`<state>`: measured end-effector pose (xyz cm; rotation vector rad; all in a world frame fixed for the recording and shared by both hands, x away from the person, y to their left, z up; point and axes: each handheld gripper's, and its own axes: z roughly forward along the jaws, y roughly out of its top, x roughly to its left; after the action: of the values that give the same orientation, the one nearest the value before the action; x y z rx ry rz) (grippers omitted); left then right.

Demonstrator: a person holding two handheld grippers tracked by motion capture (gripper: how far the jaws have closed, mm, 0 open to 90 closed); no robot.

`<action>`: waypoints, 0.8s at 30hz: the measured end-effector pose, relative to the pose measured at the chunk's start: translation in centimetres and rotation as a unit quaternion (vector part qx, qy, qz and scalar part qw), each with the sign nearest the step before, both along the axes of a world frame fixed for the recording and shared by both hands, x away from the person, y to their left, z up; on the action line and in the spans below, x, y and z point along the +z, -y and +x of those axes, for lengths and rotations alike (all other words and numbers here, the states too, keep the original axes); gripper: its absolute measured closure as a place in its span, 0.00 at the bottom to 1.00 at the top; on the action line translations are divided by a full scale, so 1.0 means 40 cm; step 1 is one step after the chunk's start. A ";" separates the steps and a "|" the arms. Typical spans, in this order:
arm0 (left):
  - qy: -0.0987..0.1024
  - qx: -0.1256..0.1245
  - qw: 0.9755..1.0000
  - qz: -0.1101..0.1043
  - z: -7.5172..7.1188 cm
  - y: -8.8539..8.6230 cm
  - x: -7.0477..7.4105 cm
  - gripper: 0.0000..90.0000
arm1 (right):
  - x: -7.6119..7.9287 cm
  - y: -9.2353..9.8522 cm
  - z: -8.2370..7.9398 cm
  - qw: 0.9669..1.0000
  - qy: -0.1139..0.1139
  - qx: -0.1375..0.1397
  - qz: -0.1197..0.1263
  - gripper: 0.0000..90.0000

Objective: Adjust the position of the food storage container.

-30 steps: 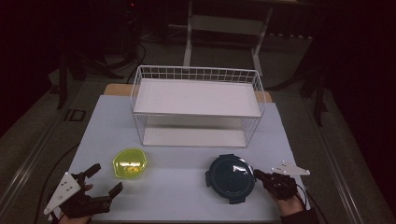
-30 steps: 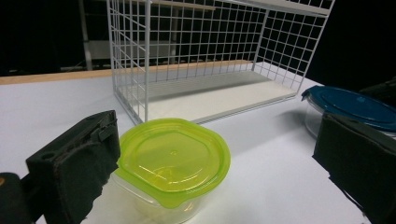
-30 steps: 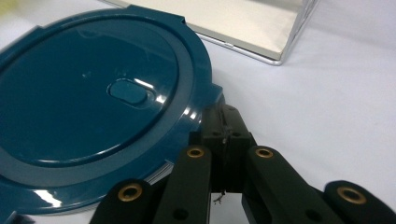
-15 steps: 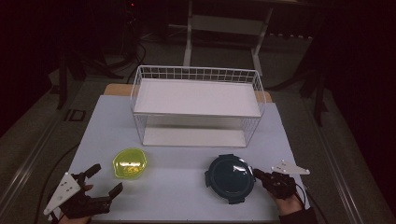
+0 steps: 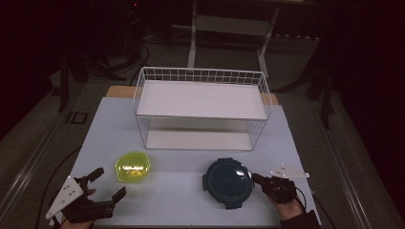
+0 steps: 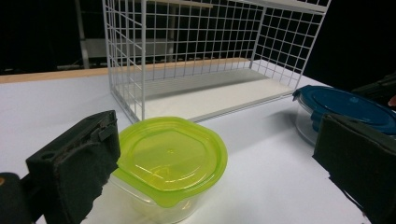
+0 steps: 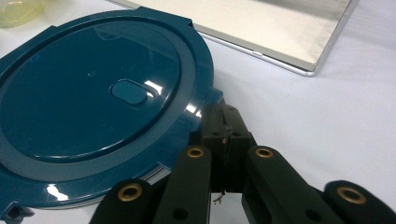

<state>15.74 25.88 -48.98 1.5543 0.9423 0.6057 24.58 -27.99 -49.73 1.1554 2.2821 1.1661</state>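
So far little seems done: both containers sit on the white table (image 5: 191, 200) in front of the wire rack (image 5: 200, 112), and neither is lifted or placed on a shelf. The yellow-lidded container (image 5: 133, 166) rests near the left front, just ahead of the left gripper (image 5: 106, 184), whose jaws are spread wide and apart from it; in the left gripper view the container (image 6: 169, 164) sits between the two black pads without touching either. The blue-lidded container (image 5: 228, 182) stands at the right front, and the right gripper (image 5: 256, 179) has its jaws pressed together at the lid's rim; in the right gripper view the tips (image 7: 223, 122) meet right at the edge of the blue lid (image 7: 93, 100), though whether they pinch a tab or only touch it I cannot tell. By my judgement, grasping and moving both containers is yet to come. Counted: two containers, each with its lid on, one two-shelf rack, two grippers.
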 end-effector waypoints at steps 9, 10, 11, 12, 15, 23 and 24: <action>0.001 0.000 1.000 0.002 0.000 0.000 0.001 0.00 | -0.003 -0.006 0.001 1.000 -0.004 0.006 0.010 1.00; 0.001 0.000 1.000 0.002 0.000 0.000 0.001 0.00 | -0.004 -0.006 0.000 1.000 -0.004 0.007 0.010 1.00; 0.001 0.000 1.000 0.002 -0.001 0.000 0.001 0.00 | -0.004 -0.006 -0.001 1.000 -0.004 0.008 0.010 1.00; 0.001 0.000 1.000 0.002 -0.001 0.000 0.001 0.00 | -0.004 -0.006 -0.001 1.000 -0.004 0.010 0.010 1.00; 0.001 -0.001 1.000 0.002 -0.001 0.000 0.001 0.00 | -0.002 -0.008 0.000 1.000 -0.008 0.008 0.006 1.00; -0.002 -0.004 1.000 0.007 -0.001 0.010 0.005 0.00 | 0.048 0.018 -0.019 0.999 0.025 -0.009 0.023 0.83; -0.005 -0.004 1.000 0.007 0.001 0.012 0.006 0.00 | 0.052 0.020 -0.021 0.999 0.026 -0.011 0.028 0.78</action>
<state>15.76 25.39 -48.74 1.5751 0.9414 0.6006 23.74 -28.80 -47.63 1.1537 2.2066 1.2452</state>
